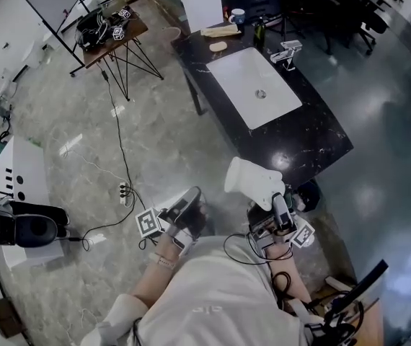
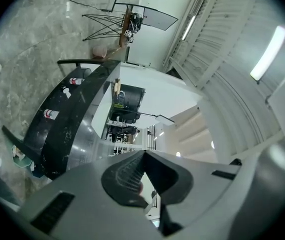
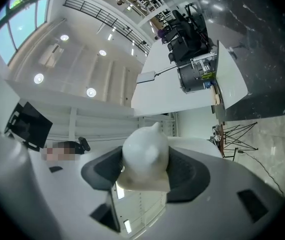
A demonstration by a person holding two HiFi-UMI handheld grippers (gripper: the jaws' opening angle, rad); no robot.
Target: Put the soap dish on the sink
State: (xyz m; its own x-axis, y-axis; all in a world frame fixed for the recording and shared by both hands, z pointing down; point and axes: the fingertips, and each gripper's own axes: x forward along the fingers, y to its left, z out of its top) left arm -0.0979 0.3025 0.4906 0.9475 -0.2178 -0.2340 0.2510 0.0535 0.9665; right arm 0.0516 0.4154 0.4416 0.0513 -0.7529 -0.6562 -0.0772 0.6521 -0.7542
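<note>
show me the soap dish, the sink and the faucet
soap dish [image 1: 252, 181], head view, middle of its white body
sink [image 1: 243, 76], head view, bare white basin floor
faucet [image 1: 286, 53], head view, its metal body

Left gripper: jaws together, empty.
Right gripper: tipped up, squeezing the white soap dish.

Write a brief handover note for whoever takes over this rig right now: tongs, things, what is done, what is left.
Left tongs: shut, empty, over the floor.
Right tongs: shut on the soap dish, pointing upward, near the counter's close end.
Sink: set in the black counter, ahead of the person; basin bare.
Done: dish is in the grip.
Left: carry it to the sink, set it down, probably beside the basin, and let go.
</note>
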